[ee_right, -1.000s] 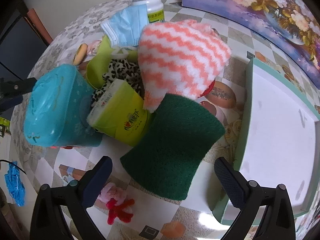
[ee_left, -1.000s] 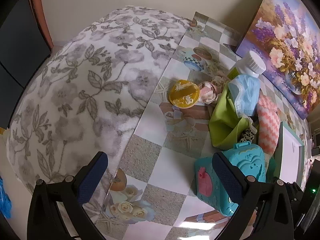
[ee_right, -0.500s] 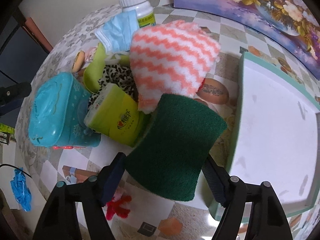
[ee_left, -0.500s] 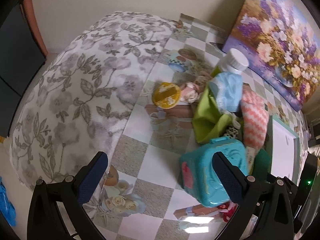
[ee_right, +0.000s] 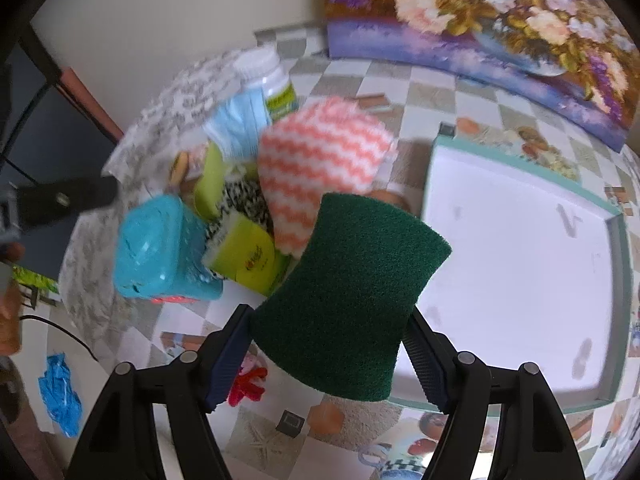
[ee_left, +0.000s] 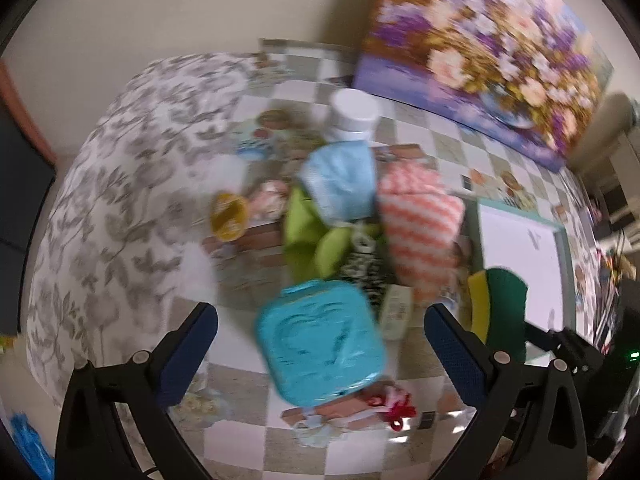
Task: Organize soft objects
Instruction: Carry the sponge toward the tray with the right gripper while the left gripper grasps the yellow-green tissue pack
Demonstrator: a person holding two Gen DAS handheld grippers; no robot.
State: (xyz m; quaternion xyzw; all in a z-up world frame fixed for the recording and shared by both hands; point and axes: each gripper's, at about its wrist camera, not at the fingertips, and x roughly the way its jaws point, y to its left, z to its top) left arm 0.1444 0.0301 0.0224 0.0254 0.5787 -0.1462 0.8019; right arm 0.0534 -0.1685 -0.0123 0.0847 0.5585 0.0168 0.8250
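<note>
My right gripper (ee_right: 328, 320) is shut on a dark green scouring sponge (ee_right: 352, 280), its pads pressing both sides. The sponge hangs above the table, beside the white tray (ee_right: 520, 280). In the left wrist view the same sponge (ee_left: 504, 304) shows a yellow side. My left gripper (ee_left: 320, 316) stands open and empty, high over a teal plastic box (ee_left: 320, 344). Behind the box lies a pile: a pink-and-white zigzag cloth (ee_right: 320, 152), a blue face mask (ee_right: 236, 124), a lime green cloth (ee_left: 304, 224) and a leopard-print cloth (ee_right: 244, 200).
A yellow-green tissue pack (ee_right: 252, 256) and a white bottle (ee_right: 268, 76) sit in the pile. A flower painting (ee_right: 500, 20) leans on the wall behind. A floral blanket (ee_left: 120, 200) covers the left side. A yellow lid (ee_left: 230, 216) and a red hair tie (ee_right: 248, 384) lie loose.
My right gripper has closed on the green sponge and lifted it off the table. The left gripper has risen and swung right, so the pile now sits centred in its view.
</note>
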